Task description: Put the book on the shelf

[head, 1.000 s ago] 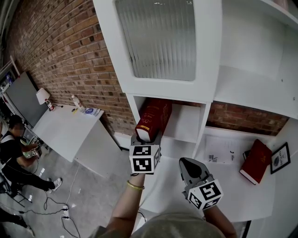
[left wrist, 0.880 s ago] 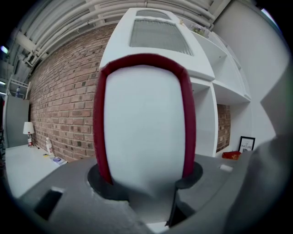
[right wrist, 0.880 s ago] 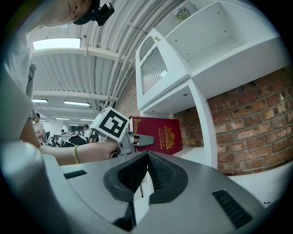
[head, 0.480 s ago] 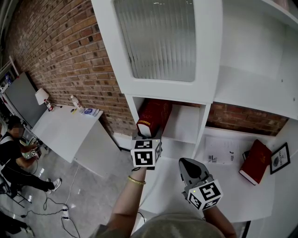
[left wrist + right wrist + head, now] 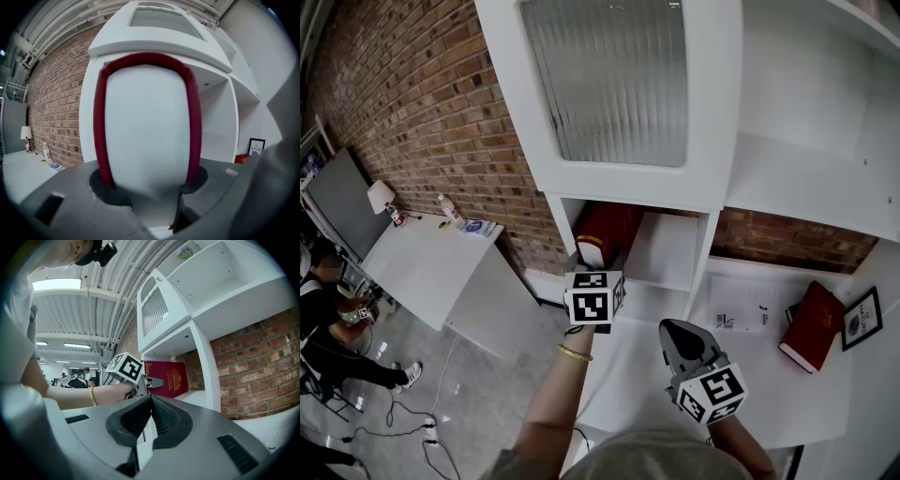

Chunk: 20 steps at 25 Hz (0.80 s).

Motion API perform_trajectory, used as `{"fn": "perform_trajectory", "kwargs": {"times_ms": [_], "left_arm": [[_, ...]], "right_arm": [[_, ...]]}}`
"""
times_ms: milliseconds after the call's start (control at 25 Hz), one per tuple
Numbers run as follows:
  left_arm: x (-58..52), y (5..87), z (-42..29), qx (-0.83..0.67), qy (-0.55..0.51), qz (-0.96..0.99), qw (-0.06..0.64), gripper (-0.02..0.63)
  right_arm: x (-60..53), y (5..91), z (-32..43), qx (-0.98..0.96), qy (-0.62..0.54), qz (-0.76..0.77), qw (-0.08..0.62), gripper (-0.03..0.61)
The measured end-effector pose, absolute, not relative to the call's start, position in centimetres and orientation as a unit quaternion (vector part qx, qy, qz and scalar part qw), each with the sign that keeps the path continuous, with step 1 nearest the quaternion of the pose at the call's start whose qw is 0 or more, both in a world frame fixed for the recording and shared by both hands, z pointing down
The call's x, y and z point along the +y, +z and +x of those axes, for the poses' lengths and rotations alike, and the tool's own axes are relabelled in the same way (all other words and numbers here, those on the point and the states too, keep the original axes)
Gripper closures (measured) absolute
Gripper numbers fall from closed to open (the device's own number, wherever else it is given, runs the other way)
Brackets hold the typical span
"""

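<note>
Book [image 5: 602,234], red-covered with a pale page block: standing on edge, far end already inside the open compartment [image 5: 670,246] close to its left wall, near end clamped across its thickness by the left gripper [image 5: 598,270], both pads pressed on the covers.

Far left: seated person [image 5: 323,314] and white table [image 5: 422,267] against the brick wall [image 5: 422,103], well apart from the work; of no concern to the task.

Left of centre: ribbed-glass door [image 5: 609,80] directly above the compartment; top of the book hidden under the cupboard's lower edge; cannot tell whether the bottom edge rests on the compartment floor.

Right of that: right gripper [image 5: 680,336], jaws closed together on nothing, hovering near the lower board and taking no part.

Further right, on the lower board: sheet of paper [image 5: 741,307]; second red book [image 5: 811,325] lying flat; framed picture [image 5: 860,319] propped at the far edge.

Step in hand, as judged: insertion, not yet release.

Next move calls for: pushing deeper along the left wall; keeping the covers vertical; seating the bottom edge; only then spreading the jaws and backing straight out, since the vacant space to the right leaves room to topple.
</note>
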<state>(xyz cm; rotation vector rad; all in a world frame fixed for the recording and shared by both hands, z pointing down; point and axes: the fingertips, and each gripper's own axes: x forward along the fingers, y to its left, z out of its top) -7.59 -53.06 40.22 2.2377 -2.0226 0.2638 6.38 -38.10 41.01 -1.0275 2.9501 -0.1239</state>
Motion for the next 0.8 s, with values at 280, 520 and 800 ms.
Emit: {"fn": "perform_trajectory", "kwargs": {"times_ms": [280,520,800], "left_arm": [[-54.2,40.2,-7.6,-0.666,0.091,0.738,0.06,0.382],[-54.9,40.4,-7.6,-0.665,0.091,0.738,0.062,0.382],[-54.8,40.3,-7.5,-0.66,0.094,0.743,0.06,0.377]], "right_arm": [[-38.4,41.0,6.5,0.943,-0.04,-0.331,0.007,0.572],[-38.4,41.0,6.5,0.943,-0.039,-0.331,0.008,0.572],[-38.3,40.8,6.6,0.943,-0.036,-0.332,0.007,0.572]]}}
